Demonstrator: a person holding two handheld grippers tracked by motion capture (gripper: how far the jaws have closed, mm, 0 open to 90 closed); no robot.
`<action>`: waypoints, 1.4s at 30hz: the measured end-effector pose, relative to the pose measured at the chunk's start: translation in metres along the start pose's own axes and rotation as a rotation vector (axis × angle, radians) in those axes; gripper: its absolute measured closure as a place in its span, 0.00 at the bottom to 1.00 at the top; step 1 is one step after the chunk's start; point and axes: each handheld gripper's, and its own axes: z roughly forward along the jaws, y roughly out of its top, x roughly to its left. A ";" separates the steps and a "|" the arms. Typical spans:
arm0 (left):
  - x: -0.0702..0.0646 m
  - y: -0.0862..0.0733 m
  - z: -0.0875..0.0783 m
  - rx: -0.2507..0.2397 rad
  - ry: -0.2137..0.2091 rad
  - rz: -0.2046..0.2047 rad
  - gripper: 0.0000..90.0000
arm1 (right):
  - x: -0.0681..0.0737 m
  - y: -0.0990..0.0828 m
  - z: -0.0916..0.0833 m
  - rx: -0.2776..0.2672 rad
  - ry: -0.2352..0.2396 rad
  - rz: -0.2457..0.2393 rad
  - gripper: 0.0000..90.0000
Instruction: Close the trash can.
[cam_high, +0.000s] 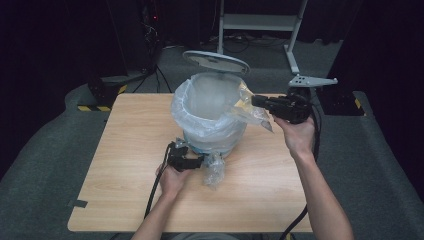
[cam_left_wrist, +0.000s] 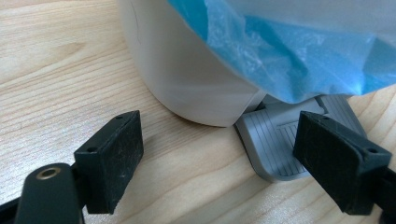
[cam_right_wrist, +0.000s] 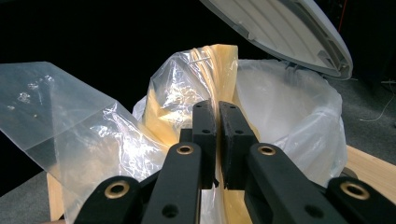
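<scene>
centre frame, round white bin (cam_high: 210, 137) with crinkly clear liner; right gripper (cam_right_wrist: 218, 135) jaws clamped on glossy yellowish bag (cam_right_wrist: 212, 70); left gripper (cam_left_wrist: 219, 158) jaws apart around ribbed grey pedal (cam_left_wrist: 275, 144).

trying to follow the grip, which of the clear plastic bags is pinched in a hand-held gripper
The yellowish bag at the bin's rim: the right hand-held gripper is shut on it. The crumpled bag lies loose on the table, by the open left hand-held gripper.
</scene>
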 end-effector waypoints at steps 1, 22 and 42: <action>0.000 0.000 0.000 0.000 0.000 0.000 0.18 | 0.000 0.001 0.001 0.002 -0.001 -0.002 0.96; 0.000 0.000 0.000 -0.001 -0.003 -0.004 0.18 | 0.002 0.017 0.023 0.026 -0.014 -0.023 0.96; 0.000 0.000 0.000 -0.001 -0.003 -0.003 0.18 | -0.003 0.027 0.054 0.053 0.003 -0.012 0.96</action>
